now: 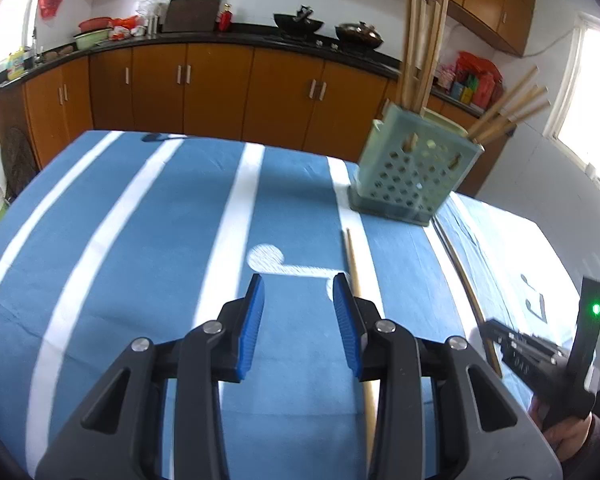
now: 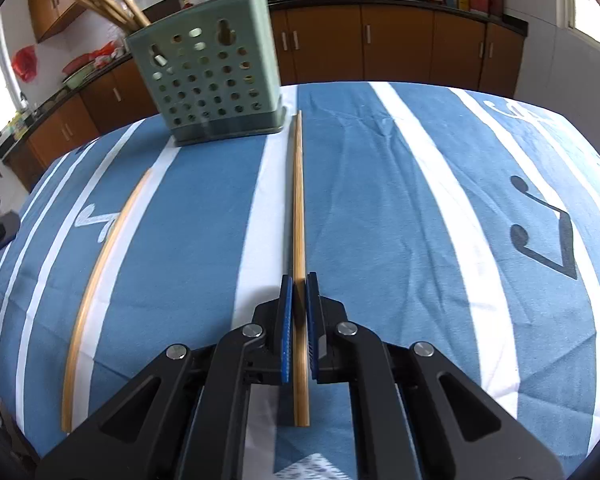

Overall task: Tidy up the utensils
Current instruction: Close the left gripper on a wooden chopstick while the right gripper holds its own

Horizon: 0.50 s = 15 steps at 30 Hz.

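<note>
A green perforated utensil holder (image 1: 412,176) (image 2: 216,88) stands on the striped cloth with several wooden chopsticks upright in it. Two loose chopsticks lie on the cloth. My right gripper (image 2: 299,278) is shut on one chopstick (image 2: 298,200), which runs straight ahead toward the holder's base; it also shows at the right of the left wrist view (image 1: 466,280). The second chopstick (image 1: 354,264) (image 2: 100,272) lies just outside the right finger of my left gripper (image 1: 298,280). That gripper is open, low over the cloth, with only cloth between its blue pads.
A blue cloth with white stripes (image 1: 140,240) covers the table, whose far edge lies just behind the holder. Beyond it are brown kitchen cabinets (image 1: 220,88) and a dark counter with woks (image 1: 300,22). A hand holding the right gripper's handle (image 1: 568,432) shows at the lower right.
</note>
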Motion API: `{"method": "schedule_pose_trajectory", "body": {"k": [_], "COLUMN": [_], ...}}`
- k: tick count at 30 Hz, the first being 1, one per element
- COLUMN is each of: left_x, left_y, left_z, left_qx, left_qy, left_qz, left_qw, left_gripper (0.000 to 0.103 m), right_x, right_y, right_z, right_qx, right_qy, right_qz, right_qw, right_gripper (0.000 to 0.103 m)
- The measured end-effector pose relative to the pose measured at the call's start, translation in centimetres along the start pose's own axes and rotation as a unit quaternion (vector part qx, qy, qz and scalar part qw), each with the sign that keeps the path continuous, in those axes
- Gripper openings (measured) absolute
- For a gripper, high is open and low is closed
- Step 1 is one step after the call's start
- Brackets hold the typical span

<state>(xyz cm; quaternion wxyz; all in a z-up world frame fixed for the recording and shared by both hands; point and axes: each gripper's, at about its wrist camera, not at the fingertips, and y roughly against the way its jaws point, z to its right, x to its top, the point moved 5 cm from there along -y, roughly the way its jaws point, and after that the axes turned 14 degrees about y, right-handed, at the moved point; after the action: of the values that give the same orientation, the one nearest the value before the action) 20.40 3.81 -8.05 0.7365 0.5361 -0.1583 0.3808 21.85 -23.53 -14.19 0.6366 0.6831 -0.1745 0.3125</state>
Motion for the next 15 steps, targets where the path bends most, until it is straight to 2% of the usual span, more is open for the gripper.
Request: {"method": "schedule_pose_trajectory", "body": {"k": [3, 6, 11, 15], "left_x": [-1.2, -2.4, -4.5, -5.9], "left_y": [-0.7, -1.4, -2.8, -4.0], "left_z": [0.9, 1.9, 3.6, 4.0], "left_qx": [-0.008, -0.014, -0.021, 0.001], "left_qy": [-0.012, -0.027, -0.059, -0.080], "left_qz": [-0.016, -0.033, -0.063, -0.076], "left_qw": [0.9998, 0.9990, 0.9961, 0.9939], "left_gripper": [0.037, 0.042, 0.042, 0.042], "right_x": [-0.1, -0.4, -0.8, -0.9], "right_y": [0.0, 0.0, 0.2, 0.3], "right_z": [1.9, 4.3, 5.6, 5.3], "right_qx": [-0.024, -0.045, -0.037, -0.039], "right_qy": [-0.026, -0.064, -0.077, -0.072], "right_qz": [-0.001, -0.004, -0.002, -0.001], "right_qw": [0.999, 0.997, 0.996, 0.997], "right_gripper": [0.007, 0.007, 0.007, 0.007]}}
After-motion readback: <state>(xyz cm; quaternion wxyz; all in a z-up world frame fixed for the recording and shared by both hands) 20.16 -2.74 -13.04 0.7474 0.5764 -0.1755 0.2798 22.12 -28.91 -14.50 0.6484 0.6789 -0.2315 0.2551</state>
